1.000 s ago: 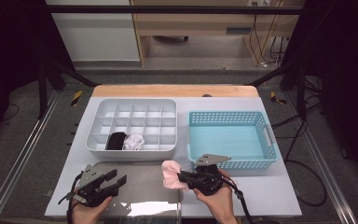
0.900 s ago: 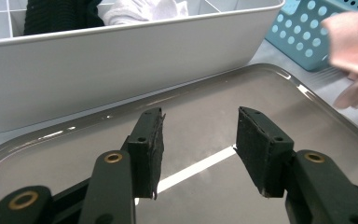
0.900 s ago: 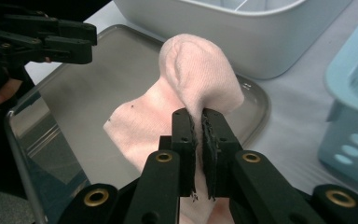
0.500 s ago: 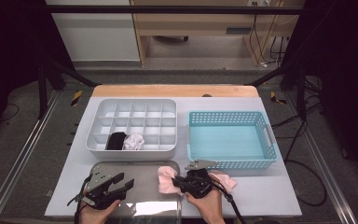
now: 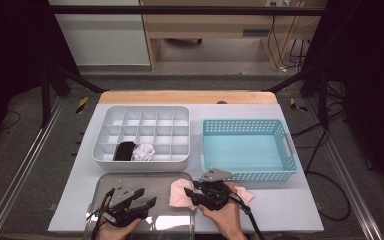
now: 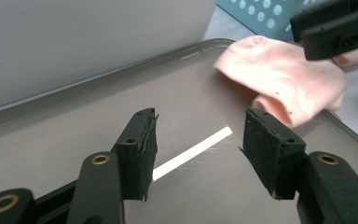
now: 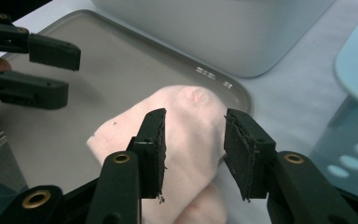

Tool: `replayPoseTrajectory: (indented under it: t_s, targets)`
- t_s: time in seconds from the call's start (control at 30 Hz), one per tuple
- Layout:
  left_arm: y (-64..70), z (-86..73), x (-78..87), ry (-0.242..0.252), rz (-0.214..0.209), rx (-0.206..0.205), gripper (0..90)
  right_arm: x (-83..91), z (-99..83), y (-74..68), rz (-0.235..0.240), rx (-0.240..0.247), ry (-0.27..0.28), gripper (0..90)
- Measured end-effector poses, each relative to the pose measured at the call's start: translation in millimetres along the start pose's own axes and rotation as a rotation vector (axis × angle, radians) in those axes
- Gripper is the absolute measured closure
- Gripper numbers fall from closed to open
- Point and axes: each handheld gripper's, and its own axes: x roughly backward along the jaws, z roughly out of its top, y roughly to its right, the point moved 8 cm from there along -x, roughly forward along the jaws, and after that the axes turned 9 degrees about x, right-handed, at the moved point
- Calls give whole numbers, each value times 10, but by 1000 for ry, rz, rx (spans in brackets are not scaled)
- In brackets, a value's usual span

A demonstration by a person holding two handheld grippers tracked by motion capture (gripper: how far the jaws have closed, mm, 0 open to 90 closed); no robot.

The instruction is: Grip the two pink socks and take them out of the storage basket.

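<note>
While my right gripper (image 5: 192,192) hangs over the pink sock (image 7: 186,135), its jaws stand apart with the sock just under them, and I cannot tell if they touch it. One end of the sock lies on the corner of the shiny grey tray (image 5: 145,180); the rest lies on the white table (image 5: 290,210), near the blue basket (image 5: 247,150). My left gripper (image 5: 147,197) is wide open above the tray and holds nothing. Behind the tray sits the white box (image 5: 140,135) with little squares.
</note>
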Motion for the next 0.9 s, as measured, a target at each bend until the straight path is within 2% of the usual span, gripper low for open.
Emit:
replayPoseTrajectory:
  t_s: [0.13,0.2,0.43,0.57,0.63,0.73,0.9]
  targets:
    - [32,-4,-13,-2,-13,0,425,-10,1,18,-21,52,11,639]
    - [29,-1,-14,1,-16,3,425,-17,-2,18,-11,53,15,648]
    - [37,-4,-29,-3,-23,3,427,-13,-2,61,-52,79,25,663]
    - [49,-12,-30,-7,-27,0,428,-9,3,71,-39,74,26,636]
    - [55,-19,-28,-11,-31,0,431,-4,2,87,-55,88,19,635]
    - [64,-37,-29,-17,-37,-1,433,-28,-12,78,-32,94,7,651]
    - [73,-78,-38,-38,-46,-5,448,-100,-55,53,-7,99,-28,769]
